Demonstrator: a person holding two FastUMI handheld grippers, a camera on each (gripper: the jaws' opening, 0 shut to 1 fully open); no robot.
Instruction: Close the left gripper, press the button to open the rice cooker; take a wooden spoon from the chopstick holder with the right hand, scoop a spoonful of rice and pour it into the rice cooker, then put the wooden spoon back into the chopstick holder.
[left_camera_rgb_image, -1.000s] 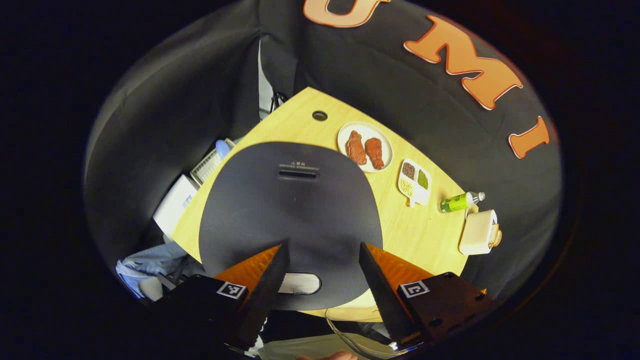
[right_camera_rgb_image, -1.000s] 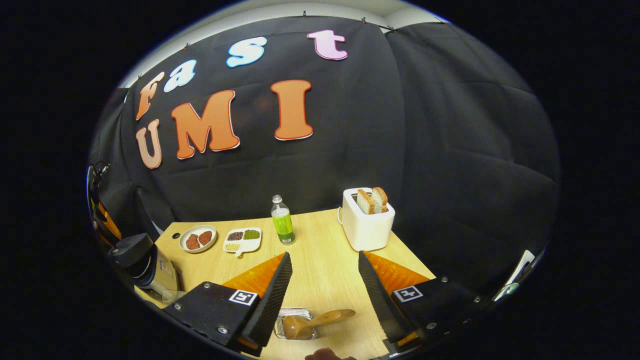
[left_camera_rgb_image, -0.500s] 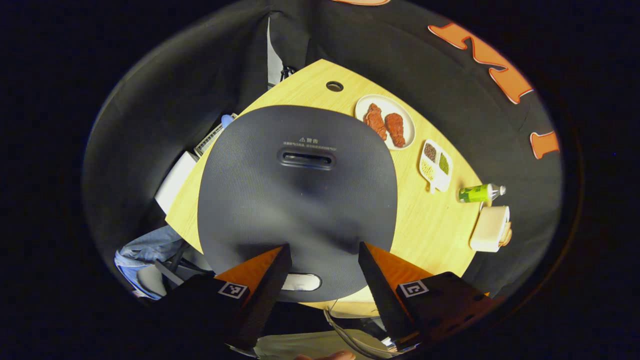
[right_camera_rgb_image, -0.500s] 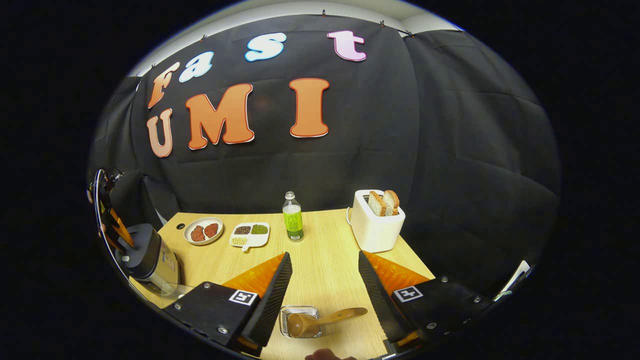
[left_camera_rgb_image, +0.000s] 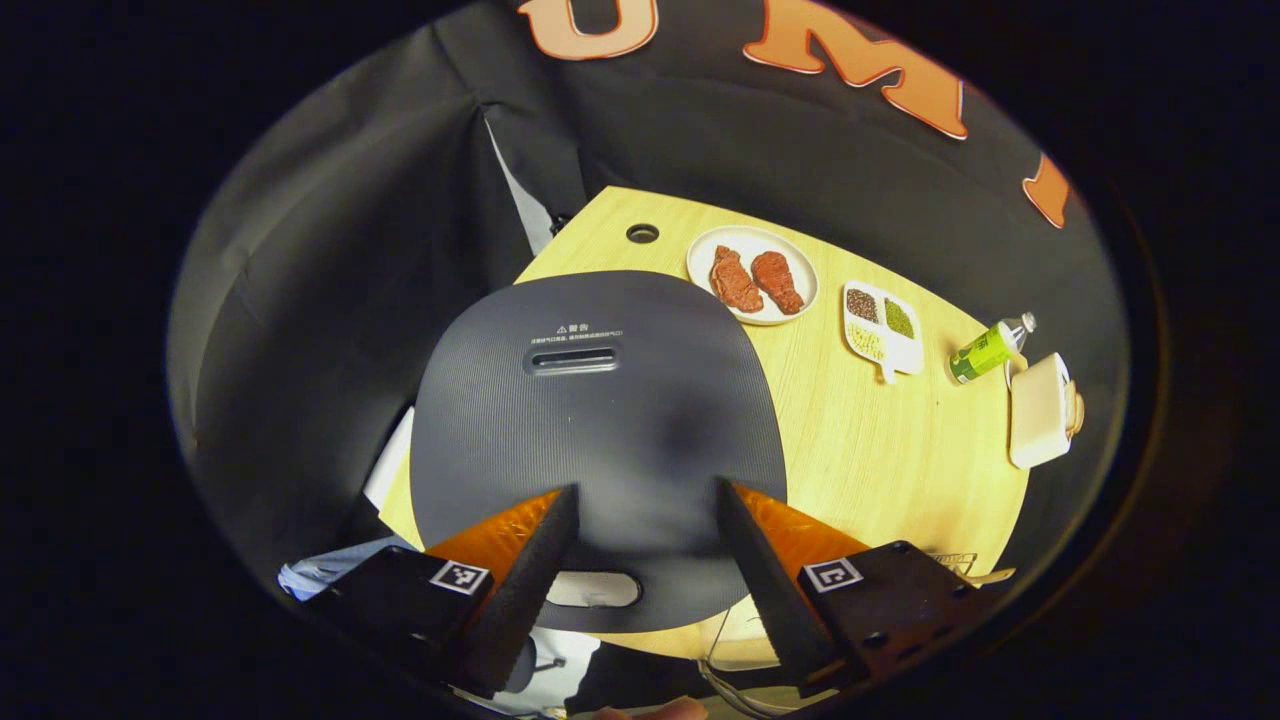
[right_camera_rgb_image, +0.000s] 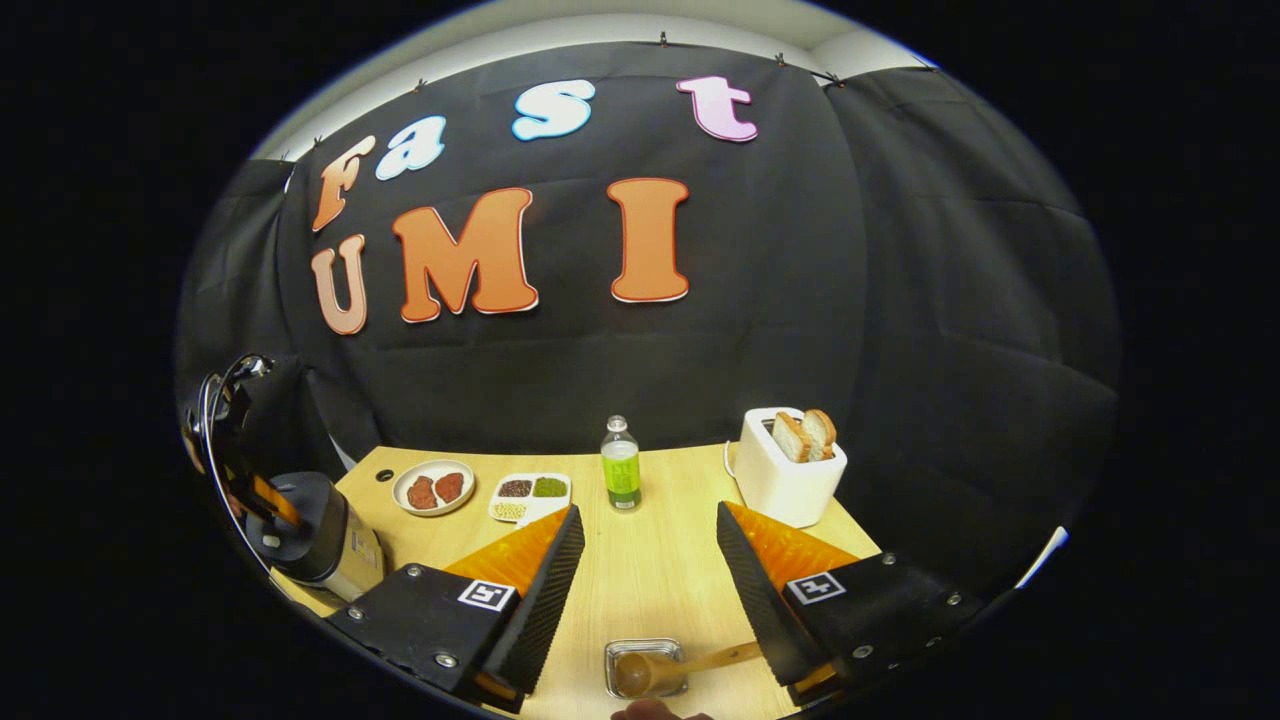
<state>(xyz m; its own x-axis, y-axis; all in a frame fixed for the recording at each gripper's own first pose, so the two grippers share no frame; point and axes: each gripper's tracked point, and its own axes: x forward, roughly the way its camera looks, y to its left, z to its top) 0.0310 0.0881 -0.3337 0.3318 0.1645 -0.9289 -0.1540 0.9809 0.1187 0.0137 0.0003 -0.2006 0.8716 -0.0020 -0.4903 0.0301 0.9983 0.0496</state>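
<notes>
The rice cooker's dark grey closed lid (left_camera_rgb_image: 595, 430) lies right below my left gripper (left_camera_rgb_image: 647, 490), which hovers open above its front edge. The pale oblong button (left_camera_rgb_image: 595, 589) shows between the fingers (left_camera_rgb_image: 520, 575), untouched. In the right gripper view the cooker (right_camera_rgb_image: 320, 540) stands at the table's left end, with the left gripper (right_camera_rgb_image: 245, 480) over it. My right gripper (right_camera_rgb_image: 648, 510) is open above the table's near edge. The wooden spoon (right_camera_rgb_image: 645, 675) lies with its bowl in a small clear square holder (right_camera_rgb_image: 645, 650), its handle pointing right under the right finger.
On the wooden table (right_camera_rgb_image: 640, 580) stand a plate with two pieces of meat (right_camera_rgb_image: 433, 487), a divided dish of grains (right_camera_rgb_image: 530, 493), a green bottle (right_camera_rgb_image: 621, 480) and a white toaster with bread (right_camera_rgb_image: 790, 475). A fingertip (right_camera_rgb_image: 650, 712) shows at the bottom edge.
The left gripper has shifted and turned a little above the lid, still open. The right gripper has tilted, so the spoon and holder sit lower and further right in its view.
</notes>
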